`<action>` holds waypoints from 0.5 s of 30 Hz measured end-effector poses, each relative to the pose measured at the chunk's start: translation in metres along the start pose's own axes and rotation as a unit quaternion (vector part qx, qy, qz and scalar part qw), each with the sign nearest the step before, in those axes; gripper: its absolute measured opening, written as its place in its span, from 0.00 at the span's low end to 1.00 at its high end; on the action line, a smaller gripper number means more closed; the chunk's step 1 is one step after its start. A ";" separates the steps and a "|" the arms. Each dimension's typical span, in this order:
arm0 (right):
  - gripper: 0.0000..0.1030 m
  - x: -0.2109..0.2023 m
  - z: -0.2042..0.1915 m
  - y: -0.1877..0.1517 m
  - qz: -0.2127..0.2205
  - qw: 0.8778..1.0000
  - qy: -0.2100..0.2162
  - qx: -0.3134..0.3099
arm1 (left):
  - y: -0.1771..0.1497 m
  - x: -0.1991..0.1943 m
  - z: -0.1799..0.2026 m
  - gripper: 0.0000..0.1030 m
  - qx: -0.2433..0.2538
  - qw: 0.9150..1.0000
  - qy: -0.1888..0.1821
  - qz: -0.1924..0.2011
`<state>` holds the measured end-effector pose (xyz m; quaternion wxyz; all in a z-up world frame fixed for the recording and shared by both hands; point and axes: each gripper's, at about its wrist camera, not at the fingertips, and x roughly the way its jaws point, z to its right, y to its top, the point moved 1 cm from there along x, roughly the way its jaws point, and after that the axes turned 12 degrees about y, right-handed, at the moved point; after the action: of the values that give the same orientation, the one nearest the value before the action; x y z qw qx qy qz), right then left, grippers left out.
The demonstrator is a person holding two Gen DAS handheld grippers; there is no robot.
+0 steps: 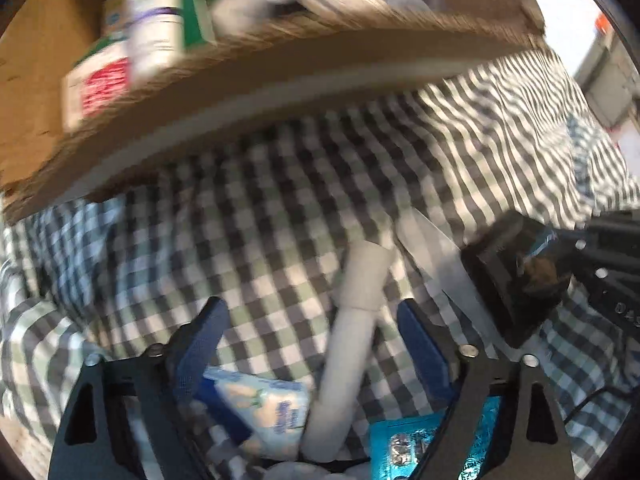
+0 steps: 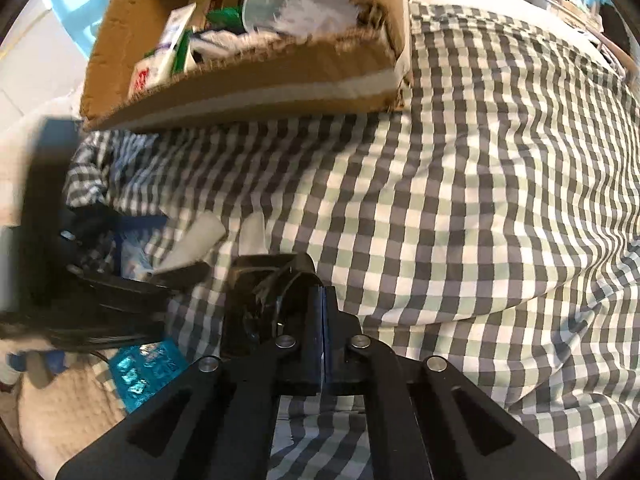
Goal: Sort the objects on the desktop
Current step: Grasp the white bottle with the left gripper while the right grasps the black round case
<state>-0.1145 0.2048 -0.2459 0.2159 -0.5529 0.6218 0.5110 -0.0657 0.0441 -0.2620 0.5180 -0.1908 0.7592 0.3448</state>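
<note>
The checked cloth (image 2: pixel 480 208) covers the whole work surface and lies in folds. The cardboard box (image 2: pixel 256 80) stands on it at the far side, open at the top. Inside the box: a clear plastic cup (image 2: pixel 280 0) on its side, white and green cartons (image 2: pixel 176 48), and a carton with a red label (image 1: pixel 100 88). Details of the box contents are blurred in the left wrist view.

The left gripper (image 1: pixel 310 332) is spread wide, its blue pads well apart, nothing pinched. Between the jaws, on the cloth, lies a white tube (image 1: pixel 352 352), pointing away from the camera; whether either pad touches it cannot be told. A small white-and-blue packet (image 1: pixel 268 412) lies at the inner side of the left pad. A blue blister pack (image 1: pixel 404 448) lies under the right jaw. A flat white strip (image 1: pixel 436 264) lies just beside the tube, toward the right gripper.

The right gripper (image 2: pixel 323 304) is pressed together on a black pouch (image 2: pixel 260 300), pinching its near edge; the pouch's body hangs to the left of the jaws. In the left wrist view the pouch (image 1: pixel 516 276) sits at the right edge, near the strip. The left gripper's body (image 2: pixel 100 292) appears blurred at the left of the right wrist view, with the blister pack (image 2: pixel 144 368) below it.
</note>
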 end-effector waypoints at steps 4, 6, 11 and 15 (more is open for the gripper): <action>0.00 -0.013 0.002 -0.001 0.014 1.000 0.015 0.013 | -0.002 0.015 0.013 0.57 0.024 0.999 -0.002 -0.021; 0.00 -0.013 0.002 -0.003 0.010 1.000 0.018 0.012 | -0.004 0.011 0.015 0.27 0.026 1.000 -0.008 -0.015; 0.19 -0.008 0.000 -0.007 -0.001 0.999 0.037 0.015 | -0.012 0.002 0.012 0.13 0.017 1.000 -0.013 -0.007; 0.52 -0.021 0.006 -0.011 0.033 0.998 0.042 0.033 | -0.024 -0.023 -0.012 0.11 -0.014 1.000 -0.021 0.008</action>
<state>-0.0997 0.2212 -0.2346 0.1906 -0.5456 0.6649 0.4733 -0.0495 0.0173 -0.2455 0.5279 -0.1850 0.7449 0.3637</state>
